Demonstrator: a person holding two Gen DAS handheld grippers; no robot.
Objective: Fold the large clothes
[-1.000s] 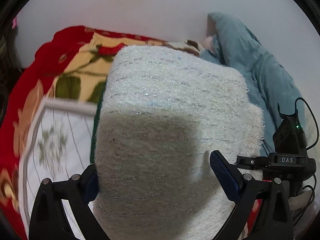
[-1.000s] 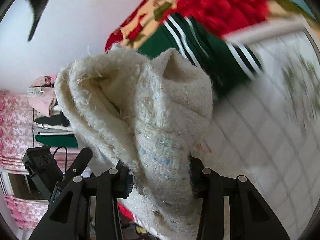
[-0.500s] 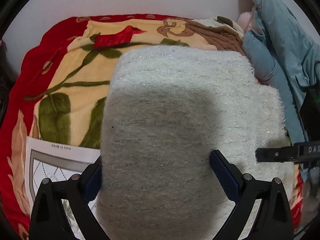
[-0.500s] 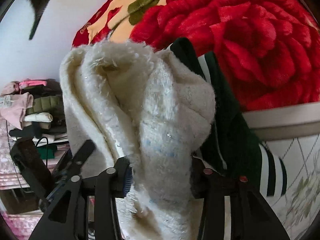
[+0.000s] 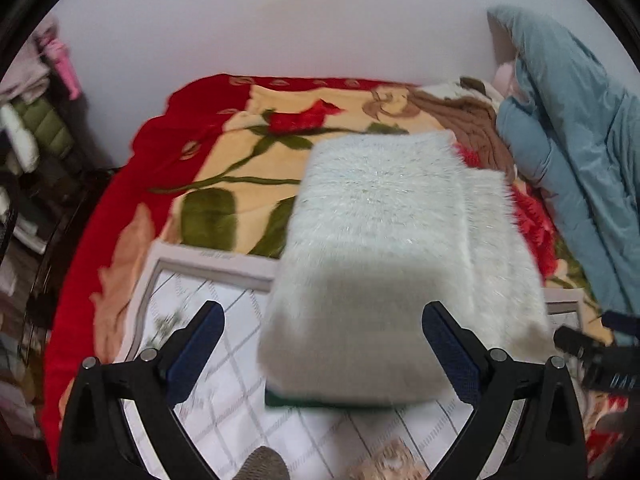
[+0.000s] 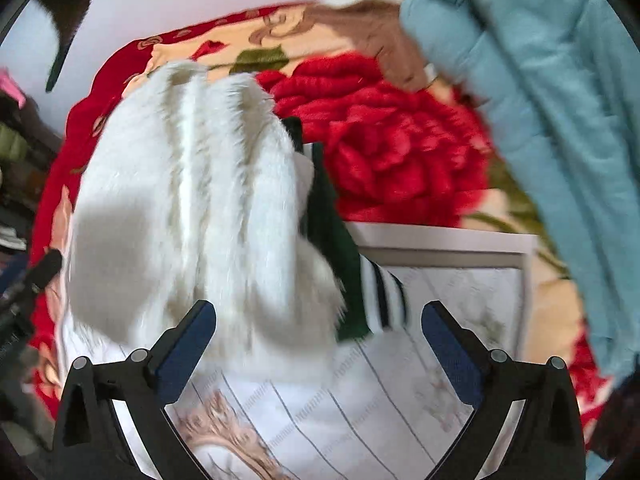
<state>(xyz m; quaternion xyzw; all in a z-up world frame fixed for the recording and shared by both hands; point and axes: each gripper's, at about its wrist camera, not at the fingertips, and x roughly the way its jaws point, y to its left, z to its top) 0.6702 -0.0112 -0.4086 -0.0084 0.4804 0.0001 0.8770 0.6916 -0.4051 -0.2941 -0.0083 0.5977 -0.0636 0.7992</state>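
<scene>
The folded fuzzy white sweater (image 5: 384, 264) lay on a green striped garment (image 6: 360, 280) on the white patterned mat (image 6: 440, 360) over the red floral blanket (image 5: 224, 168). The left tongs (image 5: 324, 344) stood apart, touching nothing. The right tongs (image 6: 318, 338) had just been opening, apparently clear of the sweater at eleven o'clock; blur limited certainty.

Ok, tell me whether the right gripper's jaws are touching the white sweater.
Apart. The right wrist view shows the right gripper with jaws just opened wide, its pads clear of the white sweater.
</scene>
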